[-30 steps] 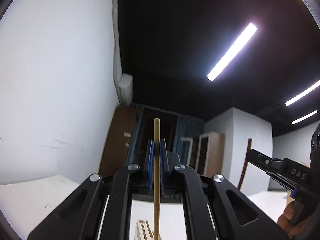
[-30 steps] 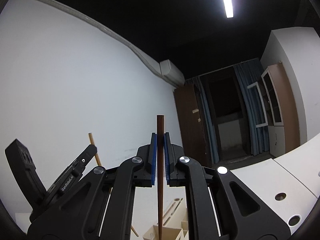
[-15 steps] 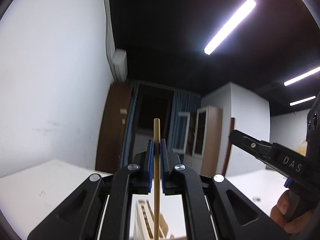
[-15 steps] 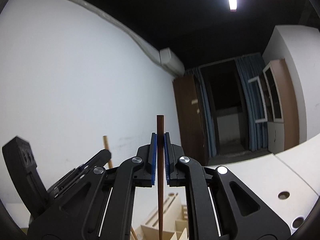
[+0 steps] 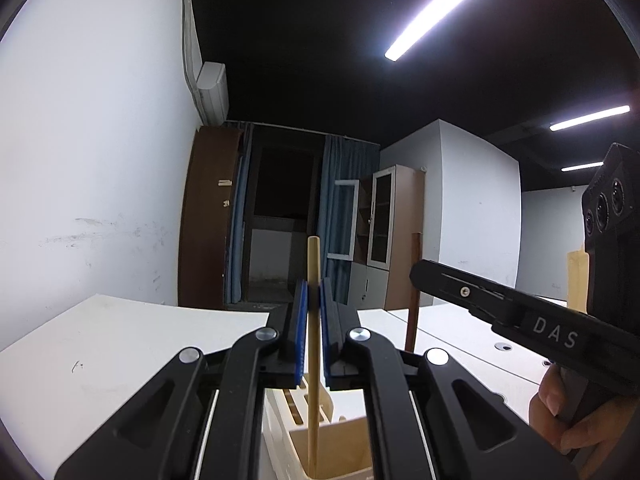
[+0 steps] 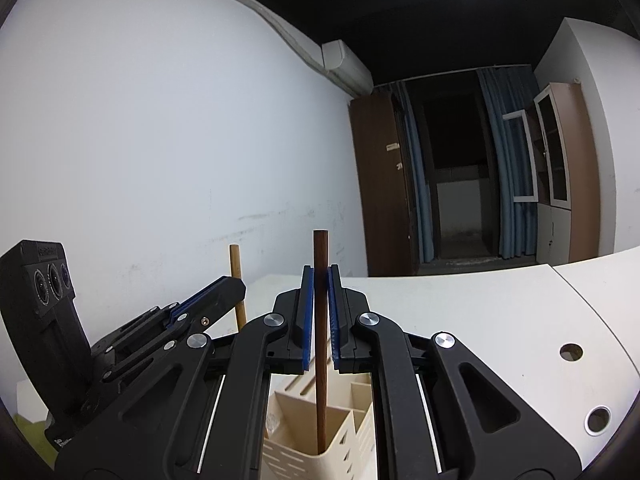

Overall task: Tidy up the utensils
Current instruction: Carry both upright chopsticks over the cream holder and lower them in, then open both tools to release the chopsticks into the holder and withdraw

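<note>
My left gripper [image 5: 313, 292] is shut on a light wooden stick [image 5: 313, 360] that stands upright, its lower end down inside a cream utensil holder [image 5: 340, 448]. My right gripper [image 6: 319, 280] is shut on a dark brown stick [image 6: 320, 344], also upright, its lower end inside a compartment of the cream utensil holder [image 6: 344, 440]. The right gripper [image 5: 424, 276] shows at the right of the left wrist view, with the dark stick [image 5: 414, 292] and a hand [image 5: 576, 416] behind it. At the lower left of the right wrist view is the left gripper [image 6: 224, 292] with the light stick [image 6: 237, 280].
The holder stands on a white table [image 6: 480, 320] with round cable holes [image 6: 571, 352]. A white wall is at the left; a brown cabinet [image 6: 380, 184], blue curtains and a glass-door cabinet are at the back. A pale wooden object [image 5: 577, 280] shows at the right.
Both grippers have come down with their sticks still gripped. The holder has risen into view and both stick ends now sit inside it. The table fills more of each view.
</note>
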A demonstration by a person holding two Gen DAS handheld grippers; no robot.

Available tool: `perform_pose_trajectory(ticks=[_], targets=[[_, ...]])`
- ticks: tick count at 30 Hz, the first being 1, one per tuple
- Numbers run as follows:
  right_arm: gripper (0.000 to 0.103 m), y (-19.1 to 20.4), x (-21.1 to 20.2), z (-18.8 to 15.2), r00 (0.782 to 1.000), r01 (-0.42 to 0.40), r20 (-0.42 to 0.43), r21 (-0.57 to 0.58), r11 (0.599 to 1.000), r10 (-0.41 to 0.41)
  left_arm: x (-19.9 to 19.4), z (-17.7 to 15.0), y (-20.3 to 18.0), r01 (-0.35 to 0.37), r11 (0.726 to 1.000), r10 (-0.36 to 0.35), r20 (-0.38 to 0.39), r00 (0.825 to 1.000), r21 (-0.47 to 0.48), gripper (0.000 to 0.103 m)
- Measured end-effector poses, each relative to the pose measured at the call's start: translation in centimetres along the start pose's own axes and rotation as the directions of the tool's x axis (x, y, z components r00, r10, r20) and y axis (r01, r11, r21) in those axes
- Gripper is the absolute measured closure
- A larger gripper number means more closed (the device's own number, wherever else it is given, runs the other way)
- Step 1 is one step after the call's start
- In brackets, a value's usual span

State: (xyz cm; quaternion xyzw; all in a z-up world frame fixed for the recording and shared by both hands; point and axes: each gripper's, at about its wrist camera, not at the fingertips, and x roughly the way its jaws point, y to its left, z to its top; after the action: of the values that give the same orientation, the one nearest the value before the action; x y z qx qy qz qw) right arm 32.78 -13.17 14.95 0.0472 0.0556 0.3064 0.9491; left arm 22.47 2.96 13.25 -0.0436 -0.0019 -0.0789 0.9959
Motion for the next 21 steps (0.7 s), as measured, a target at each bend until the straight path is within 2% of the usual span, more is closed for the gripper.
perform_pose_trajectory(ticks=[13,21], targets=[[0.096,0.8,0.0,-1.2,0.997,0.0,-0.083,-0.042,0.999,-0.003,-0.2,-0.9,1.4,0.055,0.998,-0.057,-0.067,0.996,-0.027,0.097],[0.093,0.6,-0.9,-1.5,0.996,0.012,-0.09,-0.03,0.999,-0.014,-0.3,-1.6,1.9,0.056,0.998,-0.06,-0.105,0.993,-0.041,0.095]])
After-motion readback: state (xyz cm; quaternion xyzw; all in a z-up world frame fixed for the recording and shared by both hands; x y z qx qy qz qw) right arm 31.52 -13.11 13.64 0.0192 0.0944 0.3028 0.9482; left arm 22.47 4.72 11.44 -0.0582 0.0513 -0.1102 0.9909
